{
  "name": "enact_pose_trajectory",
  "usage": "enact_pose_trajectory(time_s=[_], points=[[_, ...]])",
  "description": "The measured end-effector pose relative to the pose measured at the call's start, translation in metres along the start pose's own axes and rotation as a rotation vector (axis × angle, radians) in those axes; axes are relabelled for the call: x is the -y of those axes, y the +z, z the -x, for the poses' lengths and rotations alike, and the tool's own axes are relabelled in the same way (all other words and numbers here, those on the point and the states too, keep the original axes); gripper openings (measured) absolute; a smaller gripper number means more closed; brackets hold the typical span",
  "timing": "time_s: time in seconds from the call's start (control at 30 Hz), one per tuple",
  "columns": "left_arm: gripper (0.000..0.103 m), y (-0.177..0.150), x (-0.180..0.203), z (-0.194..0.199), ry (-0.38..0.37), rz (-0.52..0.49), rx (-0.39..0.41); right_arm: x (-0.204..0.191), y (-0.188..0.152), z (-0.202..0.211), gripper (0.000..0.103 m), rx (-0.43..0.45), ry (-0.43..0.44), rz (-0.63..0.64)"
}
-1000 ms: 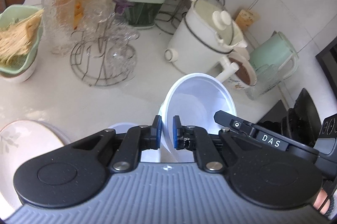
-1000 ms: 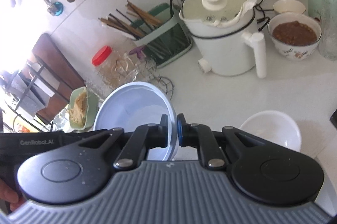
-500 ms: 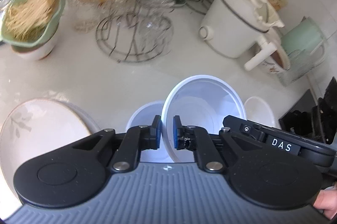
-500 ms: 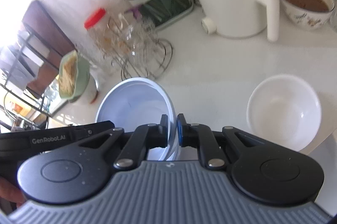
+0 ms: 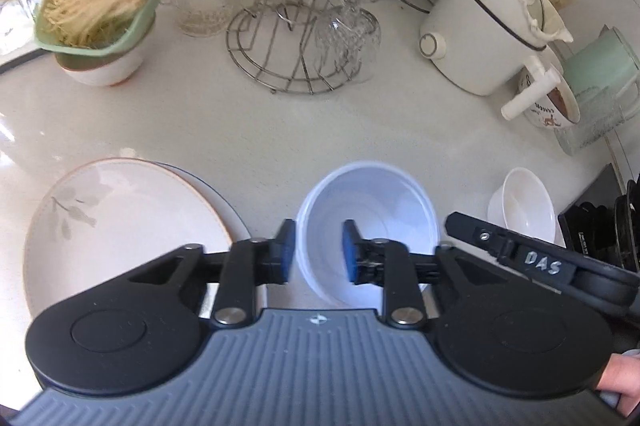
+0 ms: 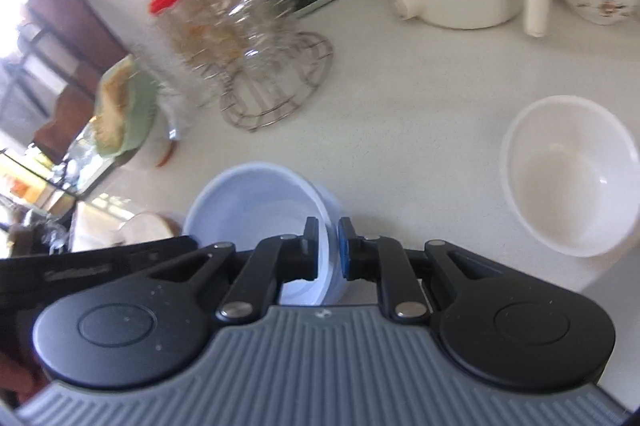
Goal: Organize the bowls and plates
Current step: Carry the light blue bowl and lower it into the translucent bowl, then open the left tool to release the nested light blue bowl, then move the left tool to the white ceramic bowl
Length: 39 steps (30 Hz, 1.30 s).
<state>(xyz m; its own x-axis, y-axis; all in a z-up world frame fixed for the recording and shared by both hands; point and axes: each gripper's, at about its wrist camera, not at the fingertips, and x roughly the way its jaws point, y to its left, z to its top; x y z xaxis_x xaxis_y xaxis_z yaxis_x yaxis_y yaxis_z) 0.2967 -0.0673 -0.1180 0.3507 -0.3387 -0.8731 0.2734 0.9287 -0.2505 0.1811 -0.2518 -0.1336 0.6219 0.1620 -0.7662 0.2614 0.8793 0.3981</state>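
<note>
Between the left gripper's (image 5: 318, 252) spread jaws: pale-blue bowl (image 5: 372, 209).

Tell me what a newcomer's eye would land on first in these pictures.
First, the pale blue bowl on the counter, right in front of both grippers: the left gripper stands open astride its near rim, the right gripper straddles its wall, jaws slightly apart. Next, the leaf-patterned plate to the bowl's left and the empty white bowl to its right.
</note>
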Motion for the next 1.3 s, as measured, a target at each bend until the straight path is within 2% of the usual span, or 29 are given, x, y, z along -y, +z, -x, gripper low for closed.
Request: enact_pose_trajectory(time_s=[0.07, 0.13, 0.3, 0.5, 0.67, 0.87, 1.3], points=[[0.034, 0.002, 0.002, 0.006, 0.000, -0.017, 0.015, 0.004, 0.002, 0.006, 0.040, 0.019, -0.010, -0.024], [0.034, 0.004, 0.006, 0.014, -0.006, -0.029, 0.031, 0.005, 0.002, 0.013, 0.050, 0.050, -0.008, -0.025], [0.034, 0.011, 0.019, 0.040, -0.035, -0.072, 0.086, 0.003, 0.005, 0.037, 0.050, 0.121, 0.003, 0.013], [0.034, 0.018, 0.033, 0.077, -0.058, -0.103, 0.159, -0.011, 0.007, 0.075, 0.050, 0.255, -0.012, 0.072], [0.034, 0.016, 0.041, 0.097, -0.080, -0.124, 0.192, -0.021, 0.003, 0.102, 0.050, 0.334, -0.022, 0.123], [0.034, 0.004, 0.046, 0.110, -0.097, -0.140, 0.212, -0.024, -0.003, 0.122, 0.050, 0.371, -0.016, 0.123], [0.034, -0.008, 0.056, 0.095, -0.117, -0.166, 0.177, -0.017, -0.016, 0.132, 0.050, 0.393, -0.066, 0.128]])
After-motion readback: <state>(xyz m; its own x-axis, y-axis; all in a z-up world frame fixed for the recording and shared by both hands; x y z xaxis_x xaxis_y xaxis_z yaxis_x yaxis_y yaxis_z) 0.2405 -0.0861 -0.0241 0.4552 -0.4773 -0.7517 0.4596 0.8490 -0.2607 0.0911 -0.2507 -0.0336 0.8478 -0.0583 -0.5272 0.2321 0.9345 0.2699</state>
